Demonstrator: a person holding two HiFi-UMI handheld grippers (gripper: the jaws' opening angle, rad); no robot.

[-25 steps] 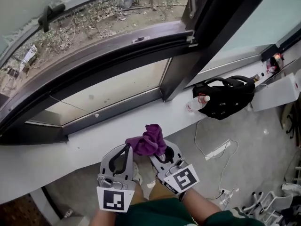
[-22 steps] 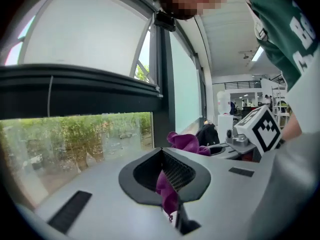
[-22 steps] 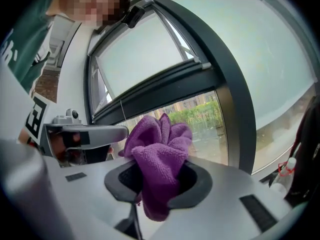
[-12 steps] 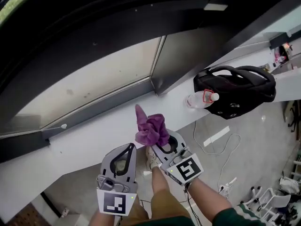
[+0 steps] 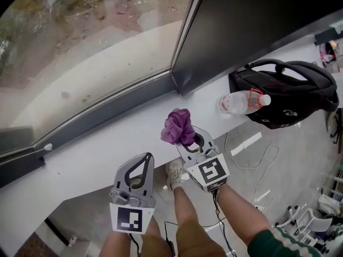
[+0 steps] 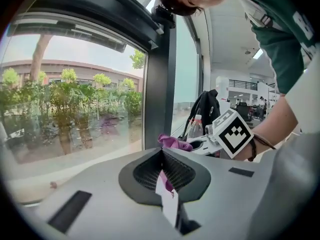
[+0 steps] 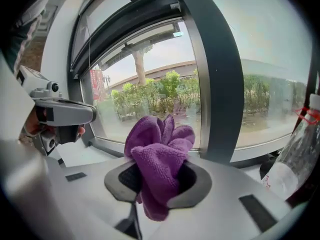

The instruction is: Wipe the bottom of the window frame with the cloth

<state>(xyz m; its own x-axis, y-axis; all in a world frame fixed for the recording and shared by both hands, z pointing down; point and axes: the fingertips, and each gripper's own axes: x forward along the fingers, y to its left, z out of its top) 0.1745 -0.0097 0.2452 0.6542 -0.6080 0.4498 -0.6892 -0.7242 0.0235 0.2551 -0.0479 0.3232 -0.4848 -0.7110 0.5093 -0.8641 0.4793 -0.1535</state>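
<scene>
One cloth bunched between R gripper fingers, clamped tight; L gripper fingers shut.

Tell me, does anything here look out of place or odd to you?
A clear water bottle lies on its side on the white sill, beside the black backpack, rather than standing upright. Otherwise nothing stands out: the purple cloth is simply bunched up in the right gripper.
</scene>
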